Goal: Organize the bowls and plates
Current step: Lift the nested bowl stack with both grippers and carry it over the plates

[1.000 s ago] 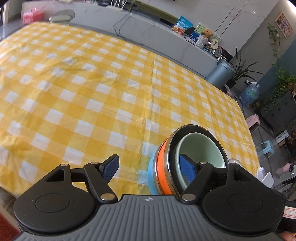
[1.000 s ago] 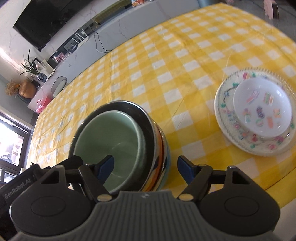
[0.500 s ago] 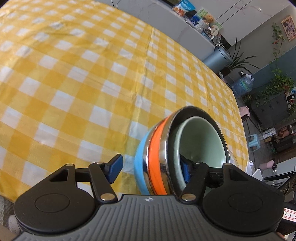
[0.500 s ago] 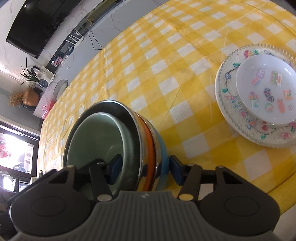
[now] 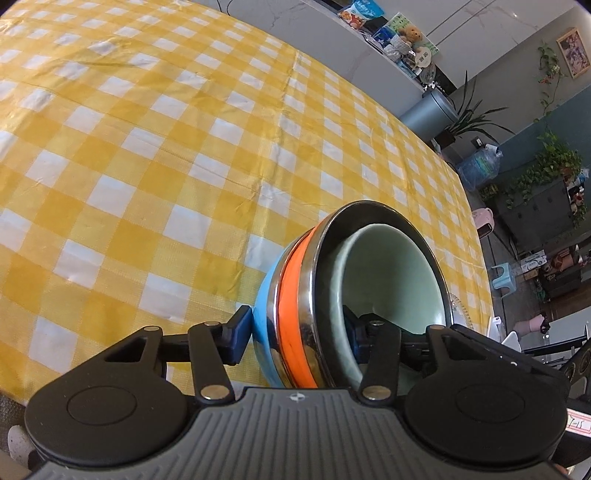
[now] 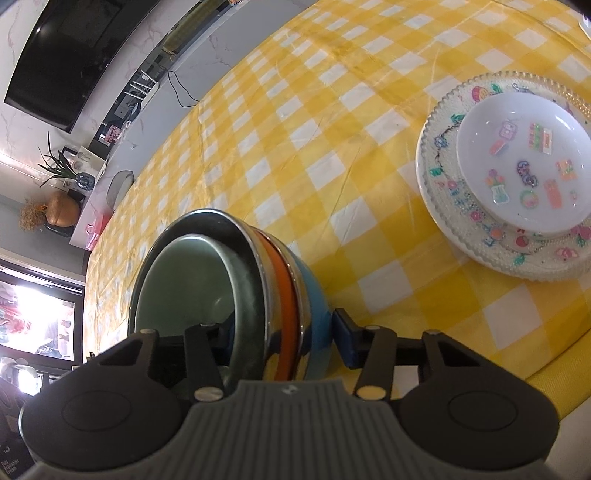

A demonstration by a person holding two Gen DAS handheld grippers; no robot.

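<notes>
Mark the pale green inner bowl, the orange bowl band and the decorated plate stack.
pale green inner bowl (image 5: 391,280), left wrist view, inside wall
orange bowl band (image 6: 286,291), right wrist view, outer side
decorated plate stack (image 6: 443,206), right wrist view, beaded rim

surface cloth (image 5: 155,155) showing yellow-and-white checks. nested bowls: pale green inner bowl (image 5: 391,280), steel bowl (image 5: 306,325), orange band (image 5: 290,306), blue outer bowl (image 5: 264,314). white plates (image 6: 439,206) carrying multicoloured cartoon prints. gripper pads (image 6: 341,339) showing dark blue.

Home, open living-dining room. Large table under yellow-checked cloth (image 5: 192,140); wall-mounted TV (image 6: 62,55) above marble ledge; snack bags (image 5: 356,13) and teddy bear (image 5: 412,35) on counter; potted plants (image 5: 546,166), water jug (image 5: 480,166), plastic stool (image 5: 504,280) on floor.
</notes>
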